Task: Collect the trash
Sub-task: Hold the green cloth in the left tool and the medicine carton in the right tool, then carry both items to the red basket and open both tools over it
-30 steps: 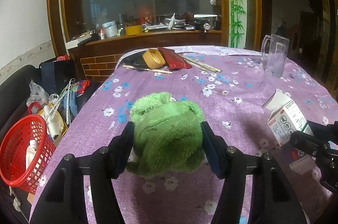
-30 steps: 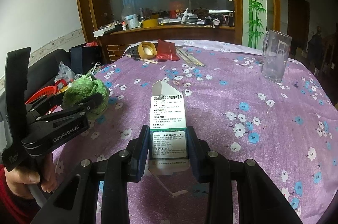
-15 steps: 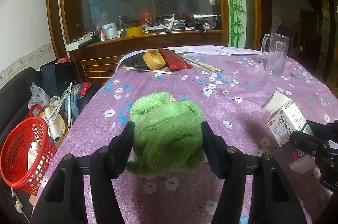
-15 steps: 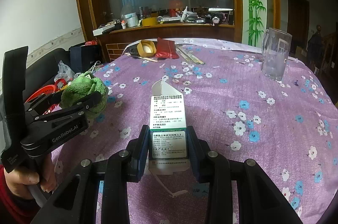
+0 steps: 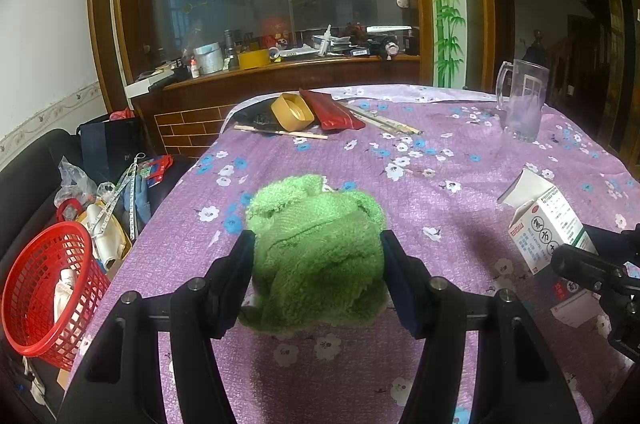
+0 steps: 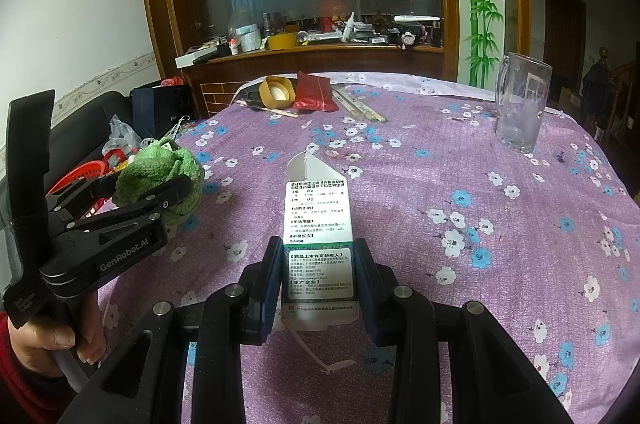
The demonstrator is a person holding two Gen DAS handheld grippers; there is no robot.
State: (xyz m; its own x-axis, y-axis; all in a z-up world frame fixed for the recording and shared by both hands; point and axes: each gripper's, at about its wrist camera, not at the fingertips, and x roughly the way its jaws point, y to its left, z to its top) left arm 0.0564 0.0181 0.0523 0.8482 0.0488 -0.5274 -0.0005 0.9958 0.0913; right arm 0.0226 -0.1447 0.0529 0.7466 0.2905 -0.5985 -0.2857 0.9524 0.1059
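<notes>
A crumpled green cloth (image 5: 316,256) sits between the pads of my left gripper (image 5: 318,242), which is shut on it just above the purple flowered tablecloth (image 5: 420,191). My right gripper (image 6: 318,252) is shut on the lower half of a white medicine box (image 6: 318,216) whose top flap stands open. In the right wrist view the left gripper (image 6: 160,189) and the green cloth (image 6: 160,167) are at the left, held by a hand in a red sleeve. The medicine box (image 5: 544,220) shows at the right edge of the left wrist view.
A red mesh basket (image 5: 44,284) with some items stands on the floor left of the table, among bags and clutter. At the far side lie a yellow tape roll (image 5: 292,111), a red packet (image 5: 332,109) and chopsticks. A glass mug (image 6: 520,103) stands far right.
</notes>
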